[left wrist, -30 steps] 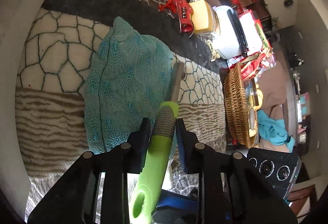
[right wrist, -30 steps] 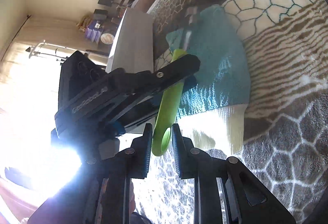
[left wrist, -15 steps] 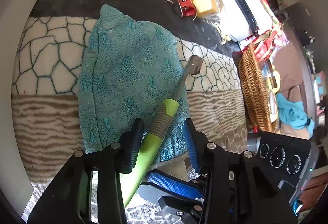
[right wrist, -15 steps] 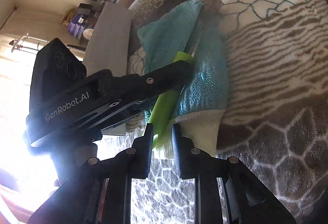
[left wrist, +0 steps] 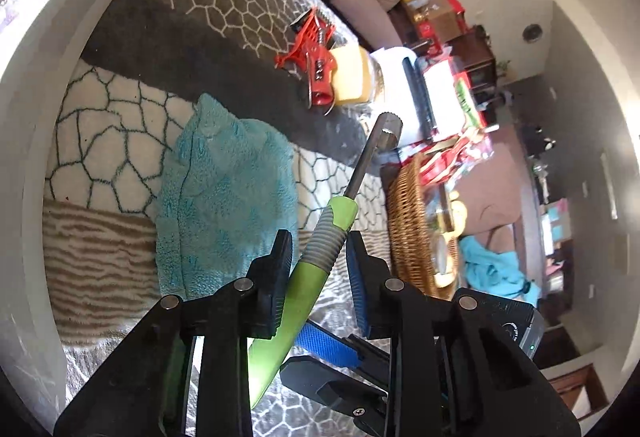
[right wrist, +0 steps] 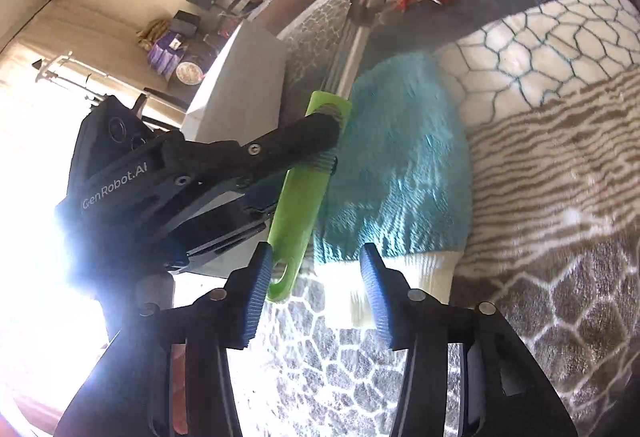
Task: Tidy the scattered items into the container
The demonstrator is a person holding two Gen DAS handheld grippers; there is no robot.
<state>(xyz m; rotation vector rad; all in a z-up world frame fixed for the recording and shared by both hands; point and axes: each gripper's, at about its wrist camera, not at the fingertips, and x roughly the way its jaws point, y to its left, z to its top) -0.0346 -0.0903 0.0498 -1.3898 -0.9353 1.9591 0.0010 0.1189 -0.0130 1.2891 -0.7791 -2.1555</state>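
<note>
A green-handled tool (left wrist: 320, 257) with a metal shaft is raised above the teal towel (left wrist: 228, 197). My left gripper (left wrist: 318, 255) is closing, and its pads press on the tool's ribbed grey collar. In the right wrist view the left gripper (right wrist: 324, 141) clamps the tool (right wrist: 304, 197) from the left. My right gripper (right wrist: 314, 289) is opening. The handle's looped end hangs free beside its left finger, and no pad touches it. The wicker basket (left wrist: 408, 221) stands to the right of the tool. A red clamp (left wrist: 316, 57) and a yellow sponge (left wrist: 352, 77) lie further back on the rug.
A patterned rug (right wrist: 560, 141) covers the surface. Red snack packets (left wrist: 452, 153) and a white box (left wrist: 400, 89) crowd behind the basket. Another teal cloth (left wrist: 492, 269) lies right of the basket. A white board (right wrist: 240, 77) stands at the rug's left edge, with a sofa beyond.
My right gripper has let go of the handle's end and spread its fingers. My left gripper widened briefly, then closed on the tool and lifted it off the towel.
</note>
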